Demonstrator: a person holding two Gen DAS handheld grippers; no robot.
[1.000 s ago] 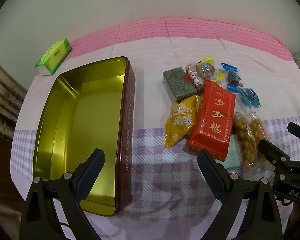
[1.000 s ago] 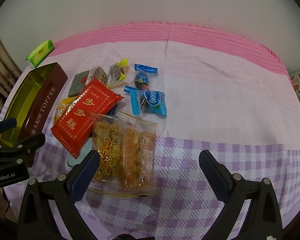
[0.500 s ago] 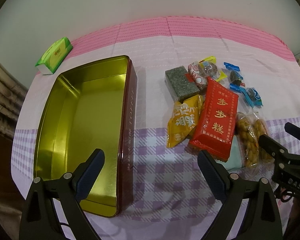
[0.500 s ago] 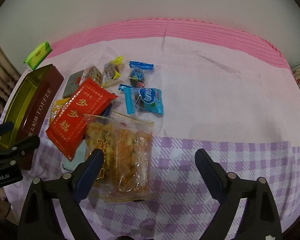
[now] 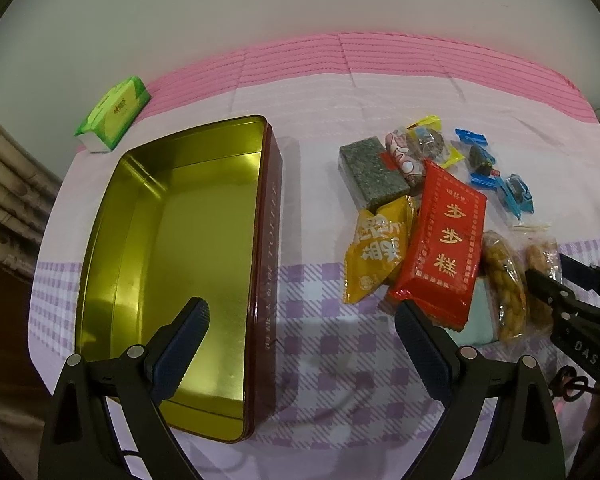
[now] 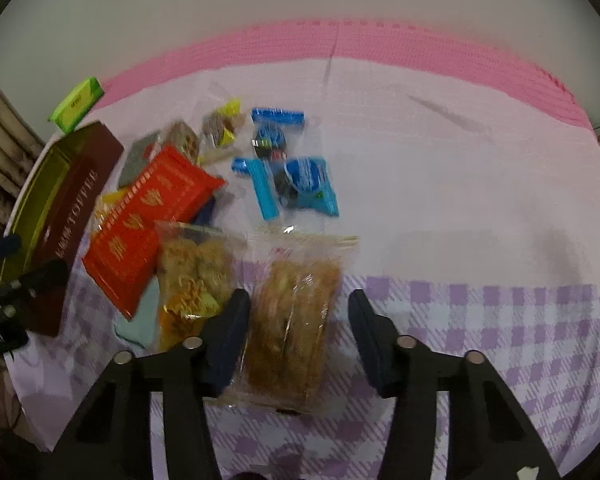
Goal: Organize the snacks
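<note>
The right gripper (image 6: 296, 328) tilts down over the purple-checked part of the pink and white tablecloth (image 6: 440, 168), its jaws closing around a clear plastic packet of golden-brown fried snacks (image 6: 292, 320). The packet lies between the two dark blue pads; the left pad (image 6: 224, 340) sits at its edge, while the right pad stands a little clear of it, so no firm grip shows. A second clear packet of yellowish snacks (image 6: 192, 280) lies just beside it, partly under a red rectangular packet with gold characters (image 6: 148, 220). The left gripper (image 5: 300, 348) hovers with jaws wide apart and nothing between them, above the near end of an open gold-lined rectangular tin with maroon sides (image 5: 180, 240). The tin lies well apart from the held-over packet.
</note>
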